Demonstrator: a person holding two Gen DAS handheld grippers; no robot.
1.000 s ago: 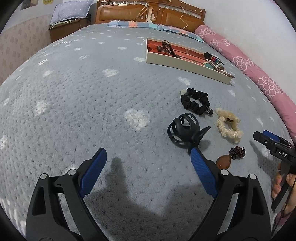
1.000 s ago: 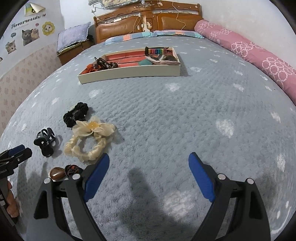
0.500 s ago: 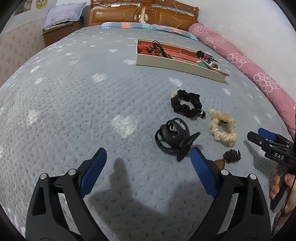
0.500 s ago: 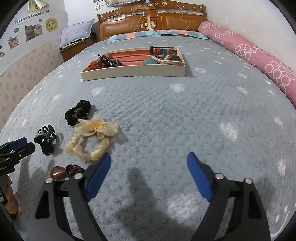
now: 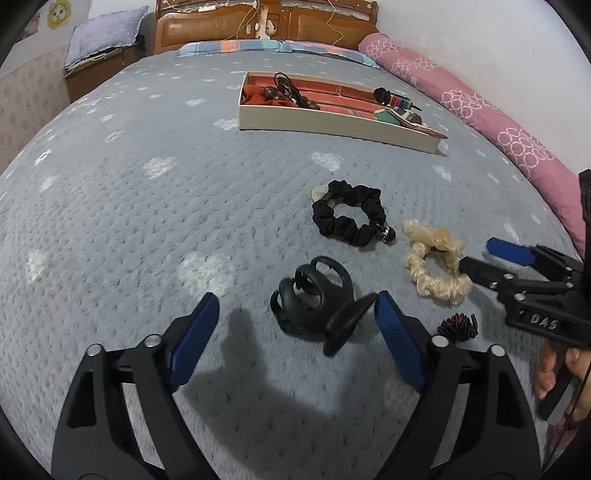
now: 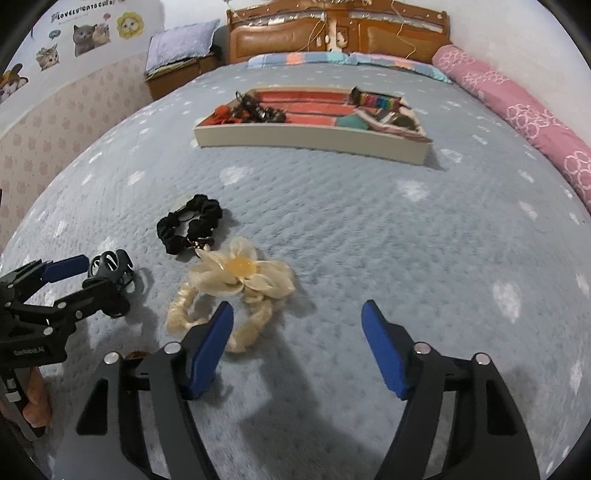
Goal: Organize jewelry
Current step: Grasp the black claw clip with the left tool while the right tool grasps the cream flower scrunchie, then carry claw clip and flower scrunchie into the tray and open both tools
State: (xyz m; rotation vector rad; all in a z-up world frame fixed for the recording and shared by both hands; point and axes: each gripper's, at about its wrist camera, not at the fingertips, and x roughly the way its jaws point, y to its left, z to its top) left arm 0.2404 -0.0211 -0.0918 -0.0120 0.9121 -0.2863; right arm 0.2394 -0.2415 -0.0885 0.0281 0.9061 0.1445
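Observation:
A black claw clip (image 5: 317, 299) lies on the grey bedspread, just ahead of my open left gripper (image 5: 295, 325) and nearer its right finger. A black scrunchie (image 5: 347, 212) lies beyond it, and a cream scrunchie with a flower (image 6: 236, 291) lies to its right. My right gripper (image 6: 297, 332) is open and empty, its left finger over the cream scrunchie's near edge. A small dark beaded piece (image 5: 458, 326) lies right of the left gripper. The clip (image 6: 110, 267), black scrunchie (image 6: 190, 223) and left gripper (image 6: 79, 275) also show in the right wrist view.
A cream tray with a red lining (image 5: 332, 123) stands farther up the bed and holds several hair pieces; it also shows in the right wrist view (image 6: 314, 142). A pink bolster (image 5: 498, 122) runs along the right edge. A wooden headboard (image 6: 332, 33) stands behind.
Both grippers have moved forward and closer together. The claw clip now sits between the left fingers' tips, and the right gripper's left finger has reached the cream scrunchie. Both stay open.

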